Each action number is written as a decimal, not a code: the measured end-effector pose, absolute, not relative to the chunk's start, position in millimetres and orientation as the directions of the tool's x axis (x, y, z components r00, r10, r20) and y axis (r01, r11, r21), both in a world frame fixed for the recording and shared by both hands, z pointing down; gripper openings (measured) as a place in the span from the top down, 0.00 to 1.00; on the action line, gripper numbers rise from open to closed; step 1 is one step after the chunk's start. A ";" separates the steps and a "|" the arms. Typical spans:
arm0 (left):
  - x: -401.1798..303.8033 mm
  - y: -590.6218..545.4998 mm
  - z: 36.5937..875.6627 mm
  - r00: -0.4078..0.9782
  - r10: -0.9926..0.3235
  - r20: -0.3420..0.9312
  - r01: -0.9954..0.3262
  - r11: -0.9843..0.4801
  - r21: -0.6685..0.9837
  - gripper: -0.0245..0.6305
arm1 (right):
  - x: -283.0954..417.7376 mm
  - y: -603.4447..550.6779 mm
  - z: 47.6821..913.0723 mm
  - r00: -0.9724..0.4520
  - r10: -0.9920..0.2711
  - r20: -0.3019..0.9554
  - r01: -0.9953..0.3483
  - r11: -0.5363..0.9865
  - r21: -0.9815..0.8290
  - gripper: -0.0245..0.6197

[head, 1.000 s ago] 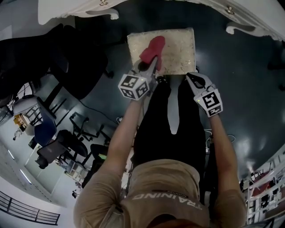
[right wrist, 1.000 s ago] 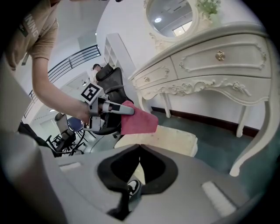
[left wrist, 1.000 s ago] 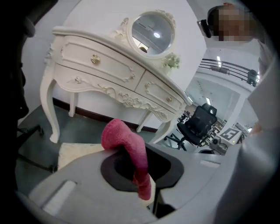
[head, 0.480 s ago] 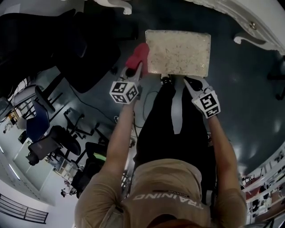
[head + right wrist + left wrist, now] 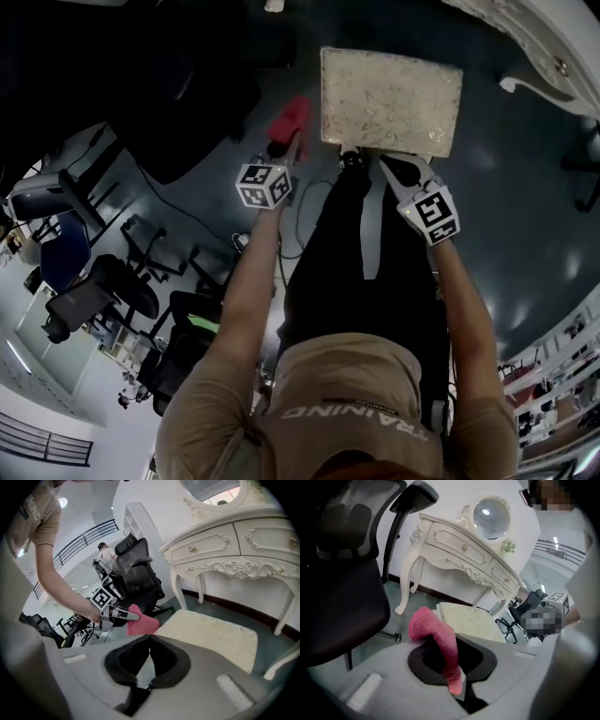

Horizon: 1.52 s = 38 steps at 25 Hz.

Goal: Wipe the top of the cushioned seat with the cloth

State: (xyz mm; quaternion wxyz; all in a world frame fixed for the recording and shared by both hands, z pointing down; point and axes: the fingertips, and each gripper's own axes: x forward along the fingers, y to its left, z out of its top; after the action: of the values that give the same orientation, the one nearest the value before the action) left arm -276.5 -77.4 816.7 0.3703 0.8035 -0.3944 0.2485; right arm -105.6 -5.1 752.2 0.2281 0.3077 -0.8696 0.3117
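The cushioned seat (image 5: 392, 101) is a pale cream rectangular pad, its top bare. My left gripper (image 5: 285, 148) is shut on the pink cloth (image 5: 289, 122), held over the dark floor just left of the seat's left edge and not touching it. In the left gripper view the cloth (image 5: 433, 627) folds up and over the jaws of my left gripper (image 5: 451, 641), with the seat (image 5: 471, 620) beyond. My right gripper (image 5: 387, 166) hovers at the seat's near edge, shut with nothing in it. In the right gripper view, the seat (image 5: 213, 630) lies past my right gripper (image 5: 149, 638), and the cloth (image 5: 142, 625) shows at the seat's left.
A white carved dressing table (image 5: 459, 550) with a round mirror stands behind the seat. A black office chair (image 5: 337, 588) is close on the left of the cloth. More office chairs (image 5: 103, 291) stand at the left on the dark floor (image 5: 525, 234).
My left gripper has carried the pink cloth leftward off the seat top to beside its left edge. The right gripper has stayed at the near edge.
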 end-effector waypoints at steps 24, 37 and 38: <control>-175.4 -39.2 876.7 0.671 -0.225 0.707 -0.683 -0.558 0.470 0.91 | -75.7 9.9 775.3 -0.663 -0.452 0.597 -0.738 0.528 -0.421 0.95; -90.6 -17.6 876.4 0.690 -0.168 0.704 -0.647 -0.579 0.496 0.91 | 2.2 36.2 787.2 -0.634 -0.485 0.603 -0.769 0.472 -0.430 0.96; -81.4 -14.3 876.9 0.695 -0.157 0.702 -0.637 -0.587 0.499 0.91 | 10.0 37.6 788.4 -0.627 -0.492 0.604 -0.776 0.462 -0.429 0.95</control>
State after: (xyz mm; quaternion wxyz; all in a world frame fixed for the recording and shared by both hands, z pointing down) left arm -81.4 -14.3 876.9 0.3874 0.8350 -0.2378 0.3100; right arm 10.0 37.6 788.4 0.2022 0.3817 -0.8308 0.3509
